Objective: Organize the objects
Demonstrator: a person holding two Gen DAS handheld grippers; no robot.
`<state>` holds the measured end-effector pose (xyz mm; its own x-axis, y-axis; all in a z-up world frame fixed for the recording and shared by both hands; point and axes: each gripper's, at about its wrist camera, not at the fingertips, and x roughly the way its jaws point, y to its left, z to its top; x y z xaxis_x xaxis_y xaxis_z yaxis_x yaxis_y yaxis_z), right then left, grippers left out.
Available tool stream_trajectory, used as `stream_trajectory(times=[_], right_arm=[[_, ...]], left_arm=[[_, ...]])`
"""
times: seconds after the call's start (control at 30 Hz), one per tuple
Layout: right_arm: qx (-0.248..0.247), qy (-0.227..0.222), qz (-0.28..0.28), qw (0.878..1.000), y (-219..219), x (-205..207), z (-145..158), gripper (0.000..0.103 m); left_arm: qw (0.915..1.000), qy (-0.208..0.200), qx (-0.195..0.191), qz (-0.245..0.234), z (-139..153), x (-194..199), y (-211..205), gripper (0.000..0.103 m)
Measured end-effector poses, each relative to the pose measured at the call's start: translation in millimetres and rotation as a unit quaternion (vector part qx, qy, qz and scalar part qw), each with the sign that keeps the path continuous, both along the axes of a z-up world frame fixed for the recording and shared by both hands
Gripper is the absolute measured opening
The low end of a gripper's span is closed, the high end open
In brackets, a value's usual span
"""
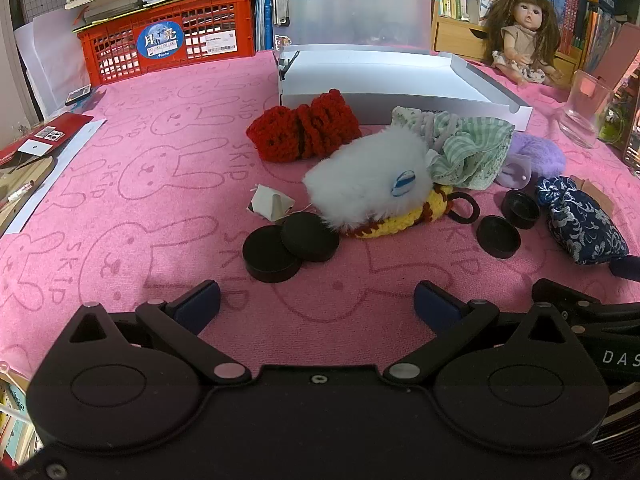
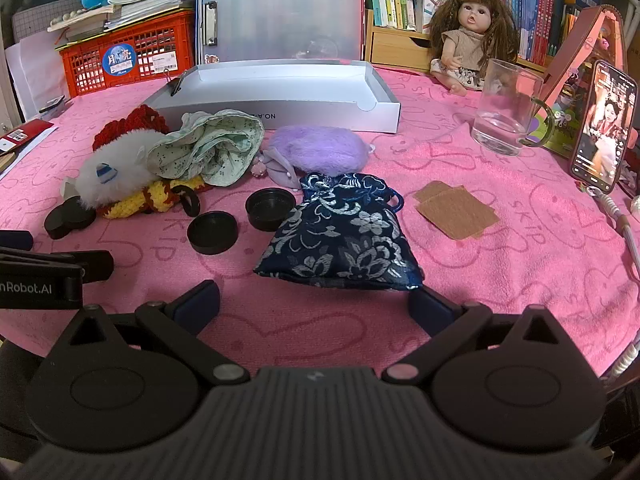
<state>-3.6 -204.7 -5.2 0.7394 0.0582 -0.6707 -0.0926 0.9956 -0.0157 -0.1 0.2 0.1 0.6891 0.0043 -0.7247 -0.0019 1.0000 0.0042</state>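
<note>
Hovering with jaws spread wide and empty: right gripper [image 2: 314, 300] directly before the blue floral pouch [image 2: 340, 232]; left gripper [image 1: 316, 300] nearer the black discs [image 1: 290, 250].

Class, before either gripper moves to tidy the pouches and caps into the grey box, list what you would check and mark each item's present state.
1. Left gripper open, holding nothing: ok.
2. Right gripper open, holding nothing: ok.
3. Grey box open on top: ok.
4. Box interior free of items: cannot tell.
5. Blue floral pouch lies clear of other items: ok.
6. White fluffy pouch free to lift alone: not ok, it overlaps the yellow crochet piece.
</note>
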Motion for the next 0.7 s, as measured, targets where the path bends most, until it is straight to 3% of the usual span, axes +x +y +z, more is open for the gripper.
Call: stream_trajectory(times=[0.7], right_arm=[[0.001,0.001,0.002,1.000,1.0,-0.2,0.0,0.103]], left_arm=[[1.0000,0.001,0.000,0.000,-0.1,0.0,0.0,0.103]])
